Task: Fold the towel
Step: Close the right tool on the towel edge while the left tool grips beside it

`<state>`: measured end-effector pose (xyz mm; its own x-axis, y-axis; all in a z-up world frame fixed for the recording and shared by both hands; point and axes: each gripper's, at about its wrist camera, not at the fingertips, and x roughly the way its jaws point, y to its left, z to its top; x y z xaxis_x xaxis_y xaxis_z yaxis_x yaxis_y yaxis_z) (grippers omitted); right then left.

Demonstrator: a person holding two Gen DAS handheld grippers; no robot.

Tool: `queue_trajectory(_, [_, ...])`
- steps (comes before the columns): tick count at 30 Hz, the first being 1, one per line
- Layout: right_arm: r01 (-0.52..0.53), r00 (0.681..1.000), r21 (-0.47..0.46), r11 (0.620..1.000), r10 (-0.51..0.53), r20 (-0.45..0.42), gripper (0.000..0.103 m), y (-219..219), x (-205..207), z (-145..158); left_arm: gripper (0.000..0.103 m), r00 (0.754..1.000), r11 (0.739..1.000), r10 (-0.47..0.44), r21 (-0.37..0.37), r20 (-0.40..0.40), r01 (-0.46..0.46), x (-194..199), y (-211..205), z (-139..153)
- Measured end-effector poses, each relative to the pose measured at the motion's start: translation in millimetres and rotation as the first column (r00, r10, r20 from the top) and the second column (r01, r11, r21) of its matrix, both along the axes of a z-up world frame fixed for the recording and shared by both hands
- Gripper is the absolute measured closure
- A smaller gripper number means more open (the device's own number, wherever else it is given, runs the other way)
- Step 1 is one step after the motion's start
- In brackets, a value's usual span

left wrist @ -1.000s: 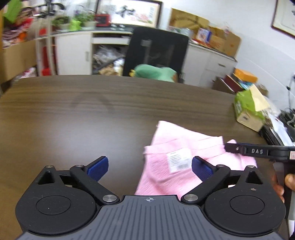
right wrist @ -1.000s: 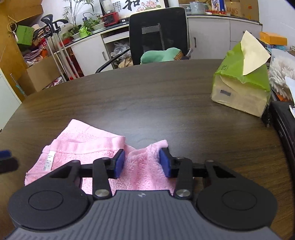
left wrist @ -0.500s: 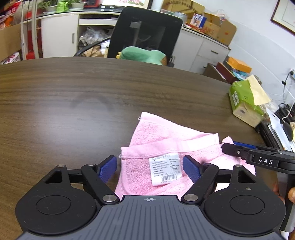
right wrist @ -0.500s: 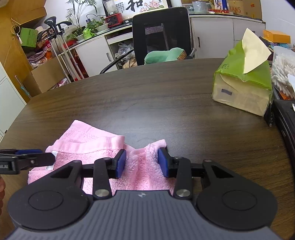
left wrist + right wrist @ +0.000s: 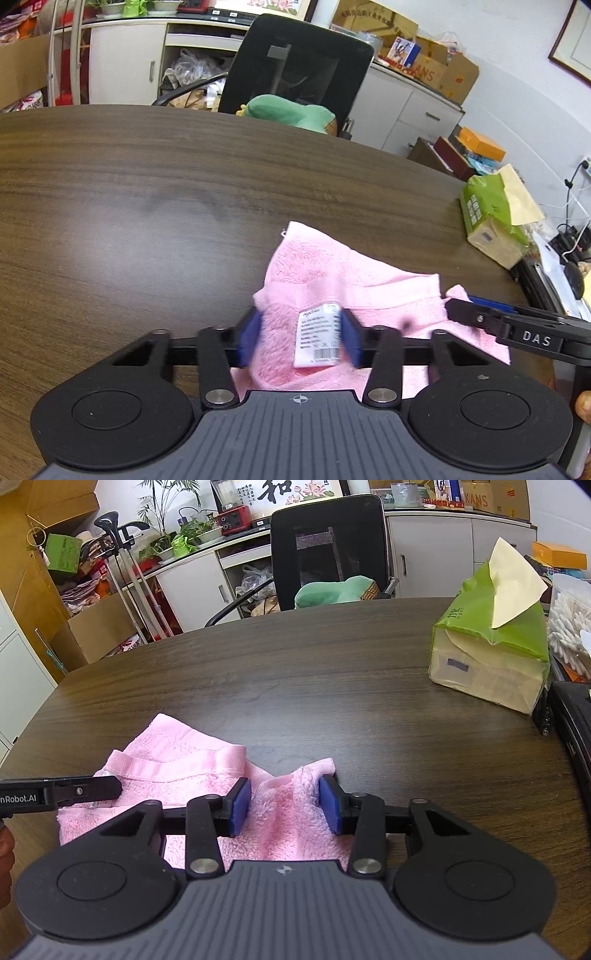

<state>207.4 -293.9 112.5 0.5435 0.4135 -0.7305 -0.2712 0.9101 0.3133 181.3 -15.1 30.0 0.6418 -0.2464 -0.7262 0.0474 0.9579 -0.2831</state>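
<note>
A pink towel (image 5: 314, 258) lies crumpled near the front edge of the dark wooden table (image 5: 147, 206). My left gripper (image 5: 299, 332) is closing, and its blue pads squeeze a raised bunch of towel bearing the white label (image 5: 319, 334). In the right wrist view the towel (image 5: 177, 746) spreads to the left, and my right gripper (image 5: 284, 805) is shut on a puffed fold at its right corner. The right gripper's finger (image 5: 480, 317) reaches in from the right in the left wrist view. The left gripper's finger (image 5: 74, 790) shows at the left in the right wrist view.
A green tissue pack (image 5: 487, 657) stands on the table's right side, with a tub of cotton swabs (image 5: 569, 627) and a black device (image 5: 572, 720) beyond it. A black office chair (image 5: 328, 550) with a green cushion sits behind the far edge.
My left gripper came down over the towel's labelled corner and its jaws closed from wide apart onto the cloth, bunching it up. The right gripper kept its hold and place.
</note>
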Motion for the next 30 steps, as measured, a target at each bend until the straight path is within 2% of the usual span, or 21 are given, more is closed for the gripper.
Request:
queue_trajectory(6, [0.004,1.0,-0.001,1.0,-0.004,0.002,0.06,0,-1,0,0.067,0.999,1.0,0.021,0.012,0.046,-0.022,-14,-5,12])
queue_trajectory(8, [0.005,1.0,0.005,1.0,-0.005,0.001,0.061,-1,-1,0,0.07,0.998,1.0,0.014,0.012,0.062,-0.015,-18,-6,15])
queue_trajectory(17, [0.023,0.999,0.162,0.986,-0.015,-0.048,0.06,-26,4,-7,0.069,0.996,1.0,-0.013,0.02,0.089,0.012,-28,-15,21])
queue_trajectory(18, [0.024,0.999,0.174,0.984,-0.016,-0.052,0.06,-28,4,-7,0.065,0.996,1.0,-0.02,0.018,0.092,0.019,-29,-17,22])
queue_trajectory(19, [0.022,0.999,0.168,0.986,-0.013,-0.05,0.06,-27,5,-7,0.048,0.995,1.0,-0.025,0.018,0.094,0.023,-29,-17,22])
queue_trajectory(21, [0.016,0.999,0.157,0.987,-0.009,-0.046,0.06,-26,5,-7,0.024,0.993,1.0,-0.023,0.024,0.116,0.02,-31,-18,24])
queue_trajectory(23, [0.011,0.999,0.145,0.989,-0.005,-0.041,0.06,-24,6,-7,0.037,0.99,0.998,-0.04,0.049,0.135,0.033,-33,-22,25])
queue_trajectory(25, [0.007,0.999,0.132,0.991,-0.002,-0.037,0.059,-22,5,-6,0.066,0.99,0.997,-0.056,0.069,0.129,0.047,-33,-26,25])
queue_trajectory(27, [0.005,0.999,0.124,0.992,-0.001,-0.034,0.059,-21,5,-5,0.068,0.993,0.997,-0.052,0.055,0.11,0.046,-31,-25,24])
queue_trajectory(30, [0.005,0.999,0.126,0.992,-0.001,-0.034,0.059,-21,5,-5,0.067,0.995,0.998,0.013,0.066,0.101,-0.02,-30,-17,20])
